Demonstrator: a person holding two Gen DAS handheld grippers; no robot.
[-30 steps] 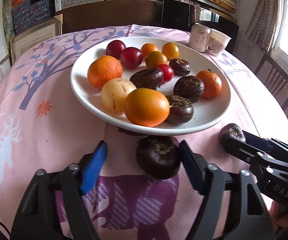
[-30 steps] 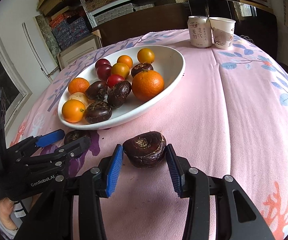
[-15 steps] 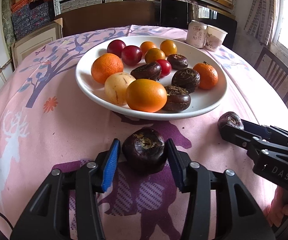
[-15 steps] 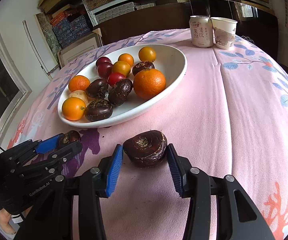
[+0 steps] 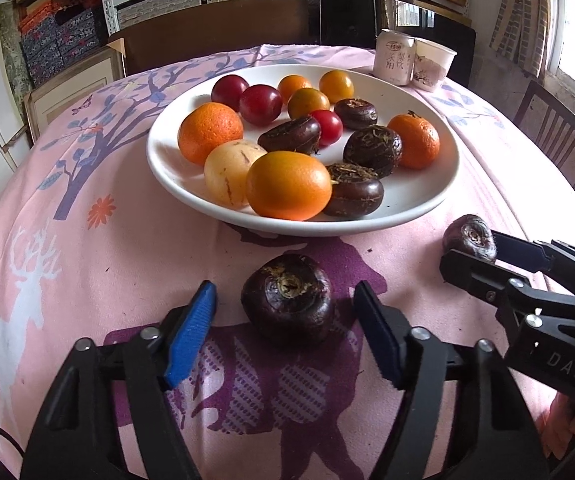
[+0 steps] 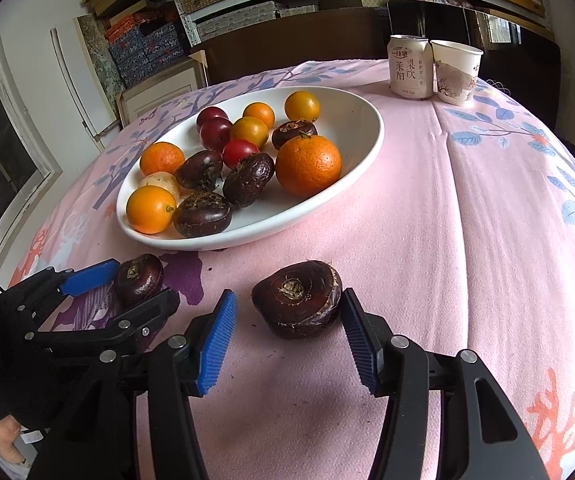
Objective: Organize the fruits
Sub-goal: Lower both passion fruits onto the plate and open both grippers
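Note:
A white plate (image 5: 419,204) (image 6: 343,196) holds several oranges, red and yellow tomatoes, a pale fruit and dark water chestnuts. One dark water chestnut (image 5: 289,298) (image 6: 137,278) lies on the pink cloth between the blue pads of my left gripper (image 5: 285,334) (image 6: 125,286), which is open with gaps on both sides. A second water chestnut (image 6: 299,298) (image 5: 469,236) lies on the cloth between the pads of my right gripper (image 6: 287,340) (image 5: 475,250), also open; its right pad is close to the fruit.
A drink can (image 6: 409,66) (image 5: 393,60) and a paper cup (image 6: 455,72) (image 5: 433,64) stand behind the plate. A wooden chair (image 5: 557,136) stands at the table's right. Shelves with boxes fill the far wall.
Both grippers were shut on their water chestnuts half a second ago; both have now opened, and the fruits rest on the cloth. The left gripper had closed and lifted slightly before that.

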